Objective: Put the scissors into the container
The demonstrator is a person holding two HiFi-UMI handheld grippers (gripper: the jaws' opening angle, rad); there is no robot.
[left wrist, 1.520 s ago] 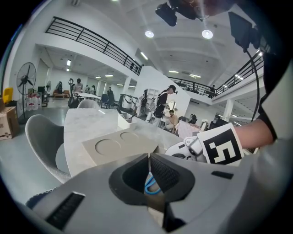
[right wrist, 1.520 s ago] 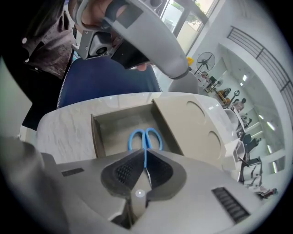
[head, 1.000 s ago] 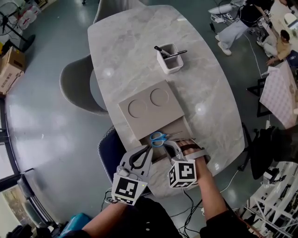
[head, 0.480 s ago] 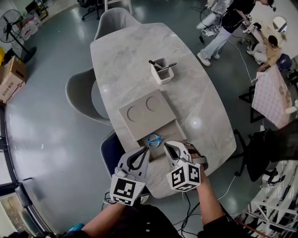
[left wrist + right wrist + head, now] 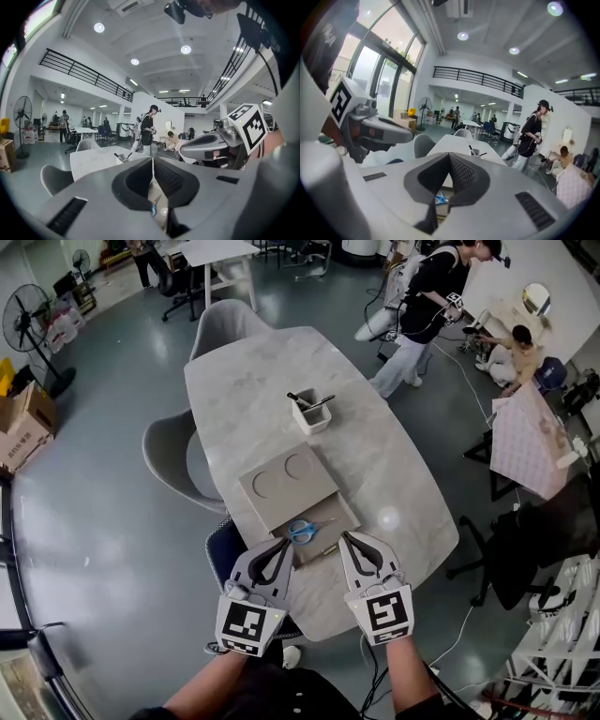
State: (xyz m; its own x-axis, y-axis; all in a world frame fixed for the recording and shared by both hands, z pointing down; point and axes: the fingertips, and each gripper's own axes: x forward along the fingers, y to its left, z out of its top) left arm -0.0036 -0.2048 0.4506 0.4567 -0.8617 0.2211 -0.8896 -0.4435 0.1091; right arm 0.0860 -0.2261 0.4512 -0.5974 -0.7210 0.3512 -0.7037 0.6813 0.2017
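**Left gripper** (image 5: pixel 285 543): jaws pressed together, nothing between them. Held in a hand at the near table edge, tips pointing away from the person. Marker cube at its rear.

**Right gripper** (image 5: pixel 349 538): jaws pressed together, nothing between them. Held beside the left gripper, apart from it and pointing the same way. Marker cube at its rear.

**Scissors** (image 5: pixel 302 532): blue handles. They lie flat in the pulled-out drawer (image 5: pixel 337 514) of the beige box, handles to the left, blades running right. In the head view they sit just beyond and between the two gripper tips, and neither gripper holds them. In the right gripper view the blue handles (image 5: pixel 439 197) show below the closed jaws.

**Beige box** (image 5: pixel 286 486): flat and square, with two round recesses in its top. It sits on the table between the grippers and the container.

**Container** (image 5: pixel 310 412): small, white, square and open-topped. It stands upright past the box, well apart from the scissors, with dark slender items leaning out of it. It is also seen in the right gripper view (image 5: pixel 476 152).

**Table** (image 5: pixel 248 381): long, with a grey marbled top and rounded corners.

**Surroundings**: two grey chairs (image 5: pixel 169 457) on the left side and far end; a dark blue chair (image 5: pixel 223 549) at the near corner; a standing person (image 5: pixel 422 292) and a seated person (image 5: pixel 511 352) at the upper right.
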